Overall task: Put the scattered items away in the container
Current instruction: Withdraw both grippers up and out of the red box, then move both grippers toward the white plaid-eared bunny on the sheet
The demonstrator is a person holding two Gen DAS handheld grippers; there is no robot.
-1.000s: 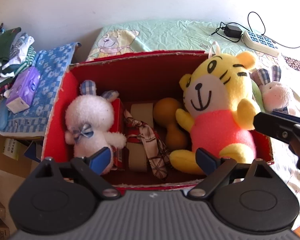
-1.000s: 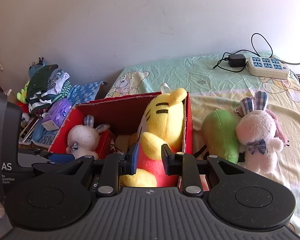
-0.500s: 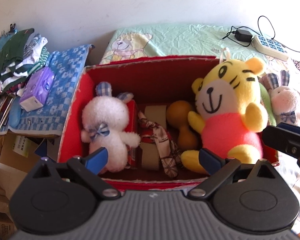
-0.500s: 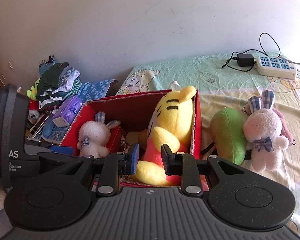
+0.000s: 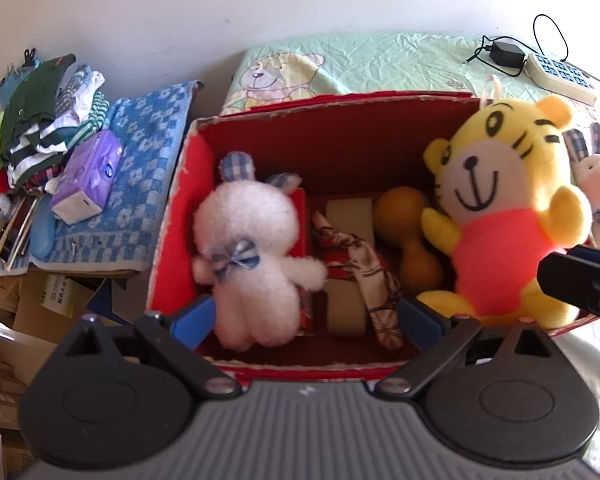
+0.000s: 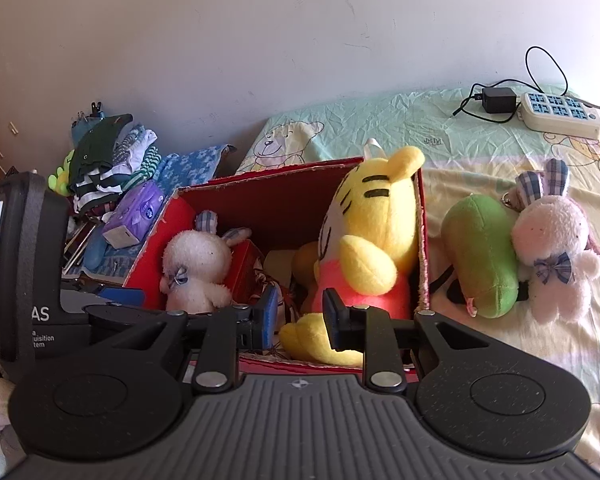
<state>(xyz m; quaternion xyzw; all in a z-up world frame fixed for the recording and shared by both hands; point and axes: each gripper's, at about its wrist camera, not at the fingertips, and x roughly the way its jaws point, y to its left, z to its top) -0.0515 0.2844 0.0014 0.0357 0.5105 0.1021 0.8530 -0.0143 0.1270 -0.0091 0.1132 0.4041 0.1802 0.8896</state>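
A red cardboard box (image 5: 332, 128) (image 6: 284, 172) stands on the bed. Inside it are a white bunny (image 5: 252, 248) (image 6: 196, 260), a yellow tiger plush (image 5: 500, 208) (image 6: 372, 240), an orange dumbbell-shaped toy (image 5: 412, 236) and a checked cloth (image 5: 364, 264). Outside, right of the box, lie a green plush (image 6: 480, 252) and a pink-white bunny (image 6: 552, 240) (image 5: 598, 184). My left gripper (image 5: 304, 316) is open and empty above the box's near edge. My right gripper (image 6: 300, 316) is partly open and empty near the tiger's foot.
A white power strip (image 6: 560, 114) with a black charger (image 6: 498, 100) lies at the back of the bed. Left of the box are a blue towel (image 5: 148, 184), a purple tissue pack (image 5: 86, 176) and a pile of clothes (image 5: 44, 112). Cardboard boxes (image 5: 28, 300) sit below.
Both grippers have drawn back and up from the box, so more of the room shows. Nothing in the box has moved.
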